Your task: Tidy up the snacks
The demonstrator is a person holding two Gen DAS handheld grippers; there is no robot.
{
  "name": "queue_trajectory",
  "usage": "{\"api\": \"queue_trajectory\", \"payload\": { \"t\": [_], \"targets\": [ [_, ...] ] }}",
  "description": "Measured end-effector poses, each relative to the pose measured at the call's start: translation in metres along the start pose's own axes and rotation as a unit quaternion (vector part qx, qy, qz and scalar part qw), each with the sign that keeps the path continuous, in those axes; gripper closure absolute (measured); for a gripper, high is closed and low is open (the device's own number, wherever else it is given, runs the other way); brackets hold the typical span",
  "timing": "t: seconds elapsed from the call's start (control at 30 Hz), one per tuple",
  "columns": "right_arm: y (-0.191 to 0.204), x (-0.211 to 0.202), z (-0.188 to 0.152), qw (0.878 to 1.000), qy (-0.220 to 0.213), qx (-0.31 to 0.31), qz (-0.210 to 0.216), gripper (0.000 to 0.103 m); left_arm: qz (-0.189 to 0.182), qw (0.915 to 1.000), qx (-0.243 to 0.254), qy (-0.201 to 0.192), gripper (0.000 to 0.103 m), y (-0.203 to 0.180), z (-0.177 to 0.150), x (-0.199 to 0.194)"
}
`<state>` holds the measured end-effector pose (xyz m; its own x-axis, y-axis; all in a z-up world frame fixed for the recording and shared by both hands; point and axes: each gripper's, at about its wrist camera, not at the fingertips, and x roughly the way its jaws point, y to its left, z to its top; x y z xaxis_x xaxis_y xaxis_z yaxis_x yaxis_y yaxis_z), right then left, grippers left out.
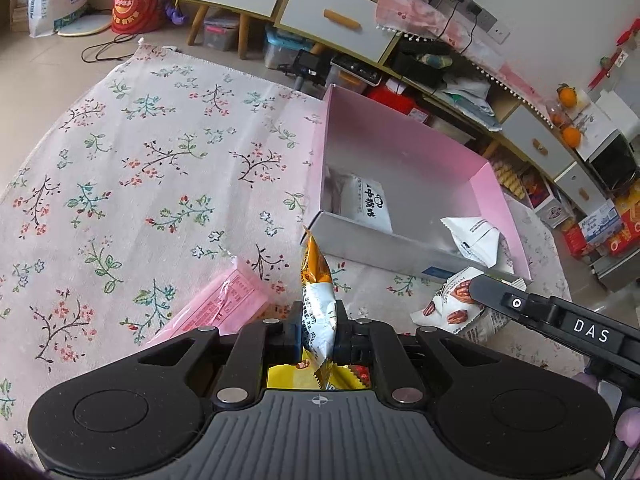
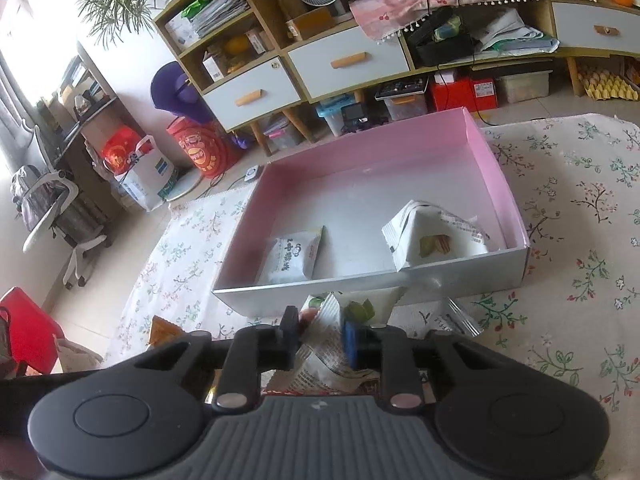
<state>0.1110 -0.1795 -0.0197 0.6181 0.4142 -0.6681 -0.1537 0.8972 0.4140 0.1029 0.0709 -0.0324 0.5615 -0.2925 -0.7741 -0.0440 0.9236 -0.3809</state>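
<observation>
My left gripper [image 1: 318, 326] is shut on an orange and white snack packet [image 1: 318, 296], held upright just short of the pink box [image 1: 400, 152]. My right gripper [image 2: 322, 334] is shut on a white snack packet [image 2: 340, 328] with nut pictures, at the box's near wall [image 2: 360, 288]; it also shows in the left wrist view [image 1: 452, 308]. Inside the box lie a white pouch with dark lettering [image 2: 292, 256] and a white triangular packet [image 2: 432, 236]. A pink packet [image 1: 220, 300] lies on the cloth left of my left gripper.
A floral cloth [image 1: 140, 160] covers the floor under the box. A yellow packet [image 1: 316, 378] lies beneath my left gripper. Low cabinets with drawers [image 2: 348, 64], storage bins and bags stand beyond the cloth. An office chair [image 2: 56, 208] stands at far left.
</observation>
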Motion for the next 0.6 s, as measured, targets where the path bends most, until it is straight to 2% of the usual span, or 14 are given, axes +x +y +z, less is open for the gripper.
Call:
{"api": "queue_trajectory", "payload": {
  "t": [0.27, 0.6],
  "targets": [
    [0.004, -0.009, 0.005, 1.000, -0.009, 0.003, 0.012, 0.103, -0.015, 0.9999, -0.001, -0.008, 0.093, -0.005, 0.006, -0.007],
    [0.007, -0.022, 0.019, 0.999, -0.032, 0.019, 0.025, 0.103, -0.028, 0.9992, -0.017, -0.024, 0.093, -0.014, 0.019, -0.011]
  ]
}}
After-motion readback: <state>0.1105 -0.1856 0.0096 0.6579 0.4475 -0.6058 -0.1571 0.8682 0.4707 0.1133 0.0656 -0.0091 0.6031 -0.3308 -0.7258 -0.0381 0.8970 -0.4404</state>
